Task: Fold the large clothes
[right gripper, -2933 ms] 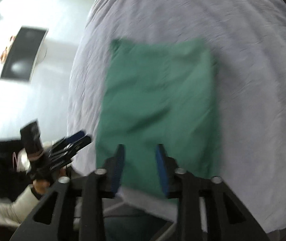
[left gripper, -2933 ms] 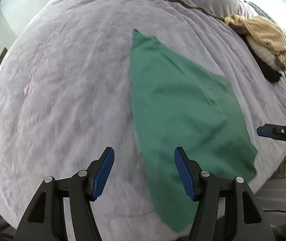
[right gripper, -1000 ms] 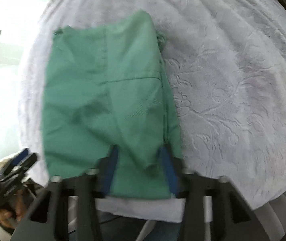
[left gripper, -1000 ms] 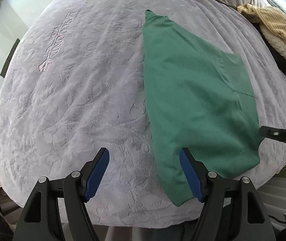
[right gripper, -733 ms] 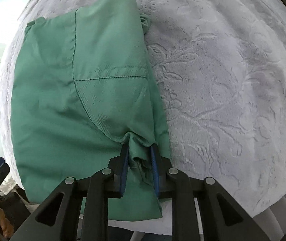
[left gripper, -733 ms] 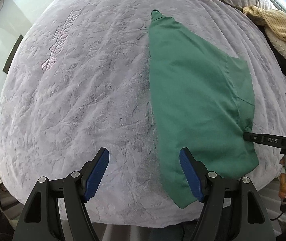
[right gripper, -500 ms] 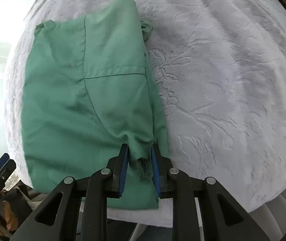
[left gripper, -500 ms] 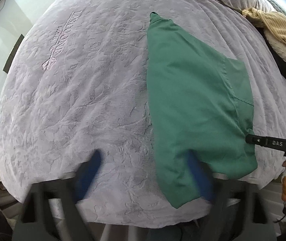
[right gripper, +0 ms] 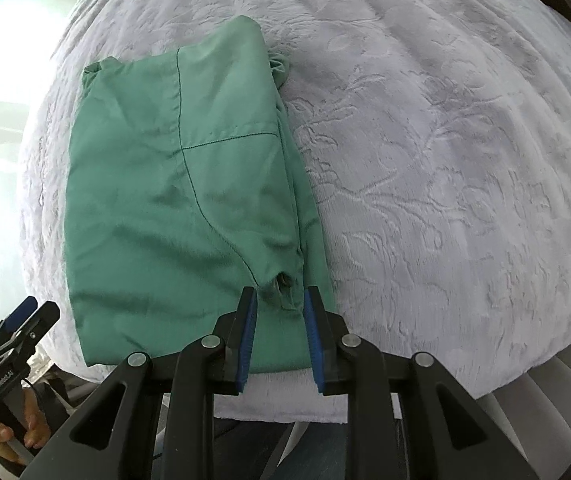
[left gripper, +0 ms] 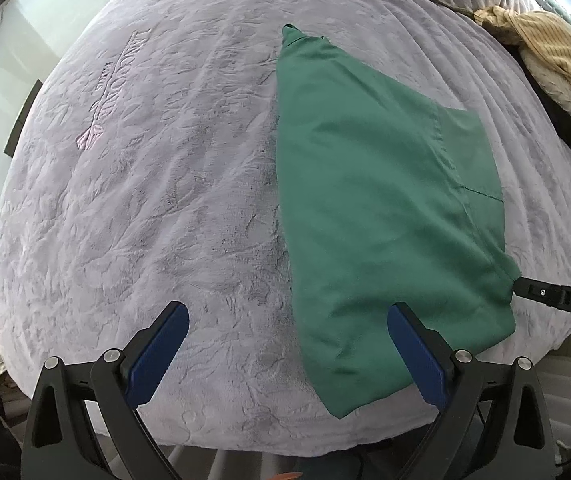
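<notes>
- The left gripper [left gripper: 287, 354] is held wide open above the near edge of the bed [left gripper: 157, 184]; nothing is gripped between its blue pads [left gripper: 157, 354].
- The left pad is seen over bare quilted cover, while the right pad overlaps the near part of the green garment [left gripper: 373, 208]; contact with the cloth cannot be told.
- The left gripper is pointed across the bed toward its far edge, tilted slightly downward.
- The right gripper [right gripper: 279, 334] is parted a little, and a bunched fold of the green garment [right gripper: 173, 208] lies just ahead of its fingertips; whether the pads are touching the cloth cannot be told.
- In the left wrist view the right gripper [left gripper: 525, 289] is seen reaching in from the right, its tip at the garment's near right corner.
- The green garment is laid folded and mostly flat on the bed, reaching from the near edge toward the middle, with a seam and a stitched line visible on its top layer.
- A pile of clothes [left gripper: 553, 60], tan striped over white and black, is seen at the far right corner of the bed.
</notes>
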Demonstrator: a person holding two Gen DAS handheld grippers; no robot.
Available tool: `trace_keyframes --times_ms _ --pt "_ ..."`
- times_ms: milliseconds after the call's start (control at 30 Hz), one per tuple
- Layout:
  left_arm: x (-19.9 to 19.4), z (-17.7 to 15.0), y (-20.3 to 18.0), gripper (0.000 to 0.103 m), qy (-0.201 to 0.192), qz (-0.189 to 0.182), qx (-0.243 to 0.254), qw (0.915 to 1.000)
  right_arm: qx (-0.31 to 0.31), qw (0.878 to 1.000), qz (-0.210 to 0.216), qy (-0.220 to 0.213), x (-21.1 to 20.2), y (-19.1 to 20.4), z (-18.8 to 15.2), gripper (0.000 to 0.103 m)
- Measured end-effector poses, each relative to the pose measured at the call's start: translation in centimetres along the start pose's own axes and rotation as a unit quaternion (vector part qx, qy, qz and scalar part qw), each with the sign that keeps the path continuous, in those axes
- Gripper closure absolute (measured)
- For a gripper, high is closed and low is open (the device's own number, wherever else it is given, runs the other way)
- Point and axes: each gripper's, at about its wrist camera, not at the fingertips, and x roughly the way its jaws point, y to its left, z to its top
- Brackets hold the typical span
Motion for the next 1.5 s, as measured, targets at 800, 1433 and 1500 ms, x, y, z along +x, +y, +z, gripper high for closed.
trace_keyframes --times_ms 800,1433,1500 --pt "-1.0 2.2 0.4 0.001 -0.018 -0.018 -0.037 0.9990 0.096 0.985 0.141 -0.027 5.3 -1.5 13.3 0.078" --pt "5.0 6.8 -0.5 0.001 -0.019 0.043 -0.016 0.9987 -0.005 0.996 0.071 -0.047 1.3 -2.1 14.1 0.101" --pt "3.8 5.7 0.0 0.001 -0.024 0.042 -0.004 0.9988 -0.033 0.994 0.093 -0.047 -0.5 -0.7 11.8 0.101"
